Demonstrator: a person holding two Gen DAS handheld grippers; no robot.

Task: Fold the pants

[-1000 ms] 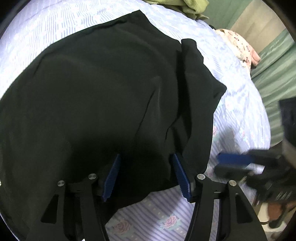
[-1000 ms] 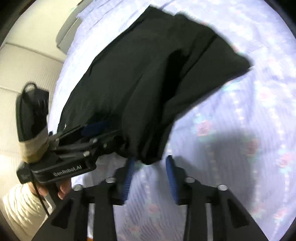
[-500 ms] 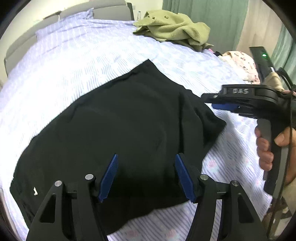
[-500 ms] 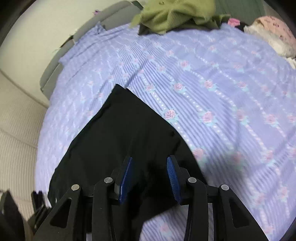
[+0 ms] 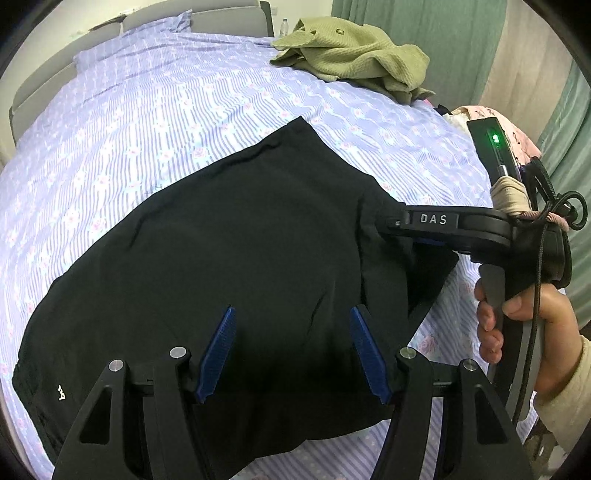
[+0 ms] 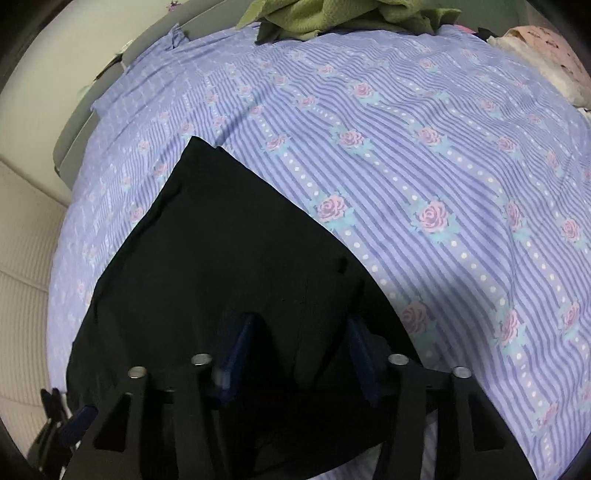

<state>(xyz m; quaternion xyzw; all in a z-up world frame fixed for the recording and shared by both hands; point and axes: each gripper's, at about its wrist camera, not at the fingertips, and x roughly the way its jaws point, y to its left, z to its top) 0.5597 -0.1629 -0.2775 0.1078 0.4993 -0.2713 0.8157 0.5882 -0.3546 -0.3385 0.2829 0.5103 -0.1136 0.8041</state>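
Black pants (image 5: 258, 240) lie folded on the lilac flowered bed sheet (image 5: 147, 122), with a small white mark near their left end. My left gripper (image 5: 291, 325) hovers above their near edge, its blue pads wide apart and nothing between them. My right gripper (image 5: 402, 230), held by a hand (image 5: 517, 314), reaches in over the right end of the pants. In the right wrist view the right gripper (image 6: 299, 339) is low on the pants (image 6: 221, 258). Its pads stand apart and a low ridge of cloth lies between them, not pinched.
A crumpled olive green garment (image 5: 354, 55) lies at the far side of the bed. A pink patterned cloth (image 5: 517, 136) sits off the right edge. A grey headboard (image 5: 44, 85) is at the far left and green curtains (image 5: 424, 22) hang behind.
The pants hung draped from the left gripper; now they lie flat on the bed. The left gripper has lifted off them. The right gripper has swung over onto their right end.
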